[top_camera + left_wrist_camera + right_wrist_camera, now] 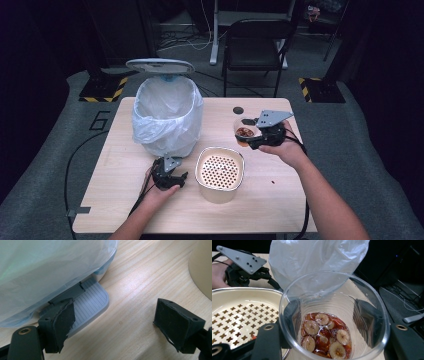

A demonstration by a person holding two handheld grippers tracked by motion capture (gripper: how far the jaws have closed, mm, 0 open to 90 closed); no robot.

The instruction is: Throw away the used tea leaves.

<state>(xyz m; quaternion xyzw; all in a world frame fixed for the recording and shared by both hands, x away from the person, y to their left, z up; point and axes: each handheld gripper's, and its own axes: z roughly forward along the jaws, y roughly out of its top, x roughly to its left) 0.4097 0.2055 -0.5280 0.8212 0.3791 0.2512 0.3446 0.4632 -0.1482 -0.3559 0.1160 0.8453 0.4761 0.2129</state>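
Clear plastic cup [334, 322], clamped between the jaws of our right gripper [261, 136], hangs above the table [125, 200] right of the perforated strainer pot [219, 174]. We judge it light, thin-walled and slippery, so squeeze gently at mid-wall and keep it upright: banana slices in red syrup [324, 335] could slosh. Our left gripper [170, 181] rests spread and empty by the pedal [91, 303] of the lined bin [167, 120].

Black two-jaw tools [168, 177], grey three-cornered plates, black cables, bare forearms.
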